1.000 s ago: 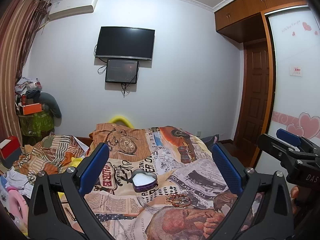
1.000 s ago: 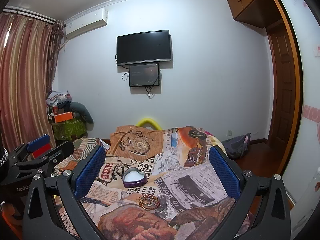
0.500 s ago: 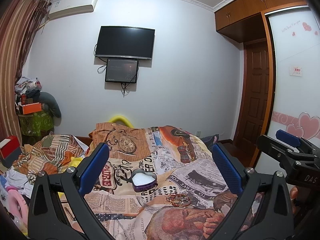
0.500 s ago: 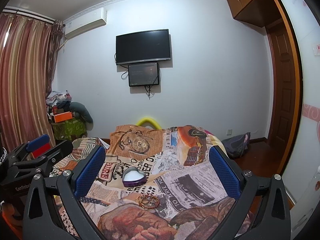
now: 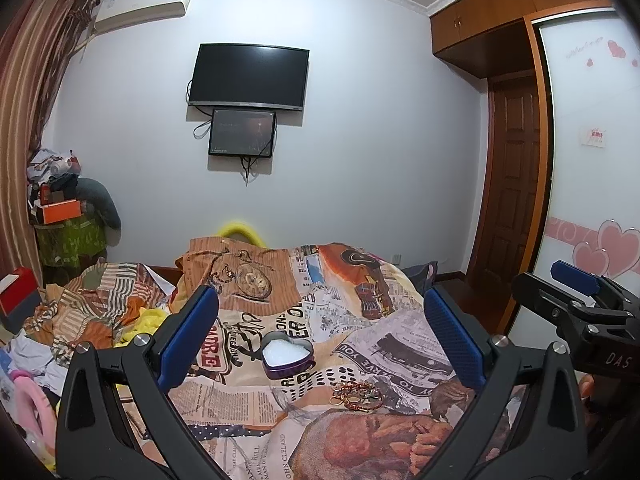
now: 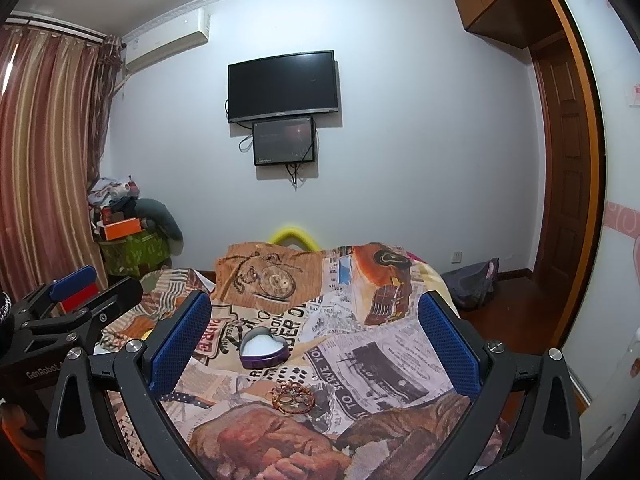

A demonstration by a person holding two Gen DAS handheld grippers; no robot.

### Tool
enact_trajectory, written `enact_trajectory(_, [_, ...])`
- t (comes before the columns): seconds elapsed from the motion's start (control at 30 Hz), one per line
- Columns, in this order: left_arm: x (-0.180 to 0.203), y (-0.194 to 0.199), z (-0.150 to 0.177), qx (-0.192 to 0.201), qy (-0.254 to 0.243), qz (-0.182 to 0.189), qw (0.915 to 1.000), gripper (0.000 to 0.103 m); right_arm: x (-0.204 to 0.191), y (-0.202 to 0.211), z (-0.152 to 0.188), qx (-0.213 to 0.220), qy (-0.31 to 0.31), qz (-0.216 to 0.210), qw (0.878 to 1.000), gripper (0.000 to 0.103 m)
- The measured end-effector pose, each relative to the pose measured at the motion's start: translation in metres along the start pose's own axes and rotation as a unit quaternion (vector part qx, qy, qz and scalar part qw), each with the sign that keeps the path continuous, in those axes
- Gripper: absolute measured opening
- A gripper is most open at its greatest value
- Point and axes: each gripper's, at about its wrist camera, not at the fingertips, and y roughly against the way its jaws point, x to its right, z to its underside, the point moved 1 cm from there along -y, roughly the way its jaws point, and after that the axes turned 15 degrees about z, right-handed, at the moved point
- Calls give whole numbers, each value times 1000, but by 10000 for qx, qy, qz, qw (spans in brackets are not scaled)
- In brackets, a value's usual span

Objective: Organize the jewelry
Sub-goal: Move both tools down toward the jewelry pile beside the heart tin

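You are holding both tools above the newspaper-print patchwork bedspread (image 5: 384, 344), and the purple heart-shaped tin with white lining (image 5: 287, 354) is serving as the landmark here; to the left of the tin, a crumpled striped orange-and-brown blanket (image 5: 92, 300) is lying at the bed's edge, and well beyond it a heap of clothes and an orange box (image 5: 60, 211) are sitting against the brown striped curtain (image 5: 28, 92); your left gripper (image 5: 320, 334) is hovering with its two blue-padded fingers (image 5: 188, 340) spread wide, one on each side of the tin, gripping nothing; the tin itself is sitting lid-off on the bedspread, apart from both tools; just in front of the tin, nearer to you and slightly right of it, the small tangle of gold rings and red-beaded bracelets (image 5: 356, 392) is lying on the fabric, close to the tin but not touching it; far behind the tin, a black flat television (image 5: 249, 77) and a smaller dark screen (image 5: 242, 133) are hanging on the white wall; to the right of the tin, your right gripper (image 6: 316, 338) is also standing wide open and empty, the tin (image 6: 263, 347) and the jewellery (image 6: 293, 394) showing between its blue pads in its own view; further right of the tin, a brown wooden door (image 5: 510, 184) is standing beside a white wardrobe panel with pink hearts (image 5: 596, 152).
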Motion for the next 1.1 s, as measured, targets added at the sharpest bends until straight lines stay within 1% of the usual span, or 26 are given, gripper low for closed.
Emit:
enact_trajectory(0.13, [-5,-11,4,-145,75,98,9998,103,0,-6,4,-86,25,43,10000,103])
enact_trajectory(0.27, [-12,-28,12,-357,147,101,9992,103,5,-19,11,-237,50,131,9996,103])
enact_trajectory(0.43, [-27,-62,30,-856,266,-12,9960,103,14,-47,30,-630,157,319,9974,103])
enact_trajectory(0.5, [-32,-81,42,-1192,300,7,9924,103,18,-60,39,-814,238,394,9956,103])
enact_trajectory(0.6, [-36,-104,61,-1554,271,-73,9874,103,22,-75,53,-1069,356,477,9925,103])
enact_trajectory(0.67, [-40,-120,76,-1845,250,-107,9825,101,25,-87,63,-1309,396,455,9896,103])
enact_trajectory(0.7, [-42,-125,83,-1934,264,-114,9807,99,26,-92,62,-1401,405,434,9884,103])
enact_trajectory(0.77, [-48,-136,97,-2153,338,-112,9759,95,28,-105,72,-1667,443,343,9844,102])
enact_trajectory(0.8, [-52,-140,103,-2259,394,-104,9733,91,29,-108,74,-1732,448,318,9834,102])
enact_trajectory(0.83, [-55,-145,109,-2369,466,-86,9704,87,30,-113,79,-1836,459,273,9815,101])
enact_trajectory(0.87, [-59,-150,115,-2468,544,-46,9675,86,30,-118,82,-1932,474,189,9798,99])
enact_trajectory(0.93, [-67,-156,125,-2641,734,70,9617,82,28,-126,86,-2099,497,24,9765,87])
enact_trajectory(0.97, [-69,-158,128,-2712,807,127,9591,80,27,-131,88,-2190,520,-89,9743,84])
enact_trajectory(1.03, [-71,-162,135,-2839,899,229,9543,72,24,-135,90,-2296,574,-257,9712,72])
enact_trajectory(1.07, [-71,-164,138,-2892,909,267,9526,70,20,-138,91,-2334,615,-354,9698,70])
enact_trajectory(1.1, [-71,-165,140,-2936,907,299,9512,66,17,-138,91,-2377,663,-472,9679,66])
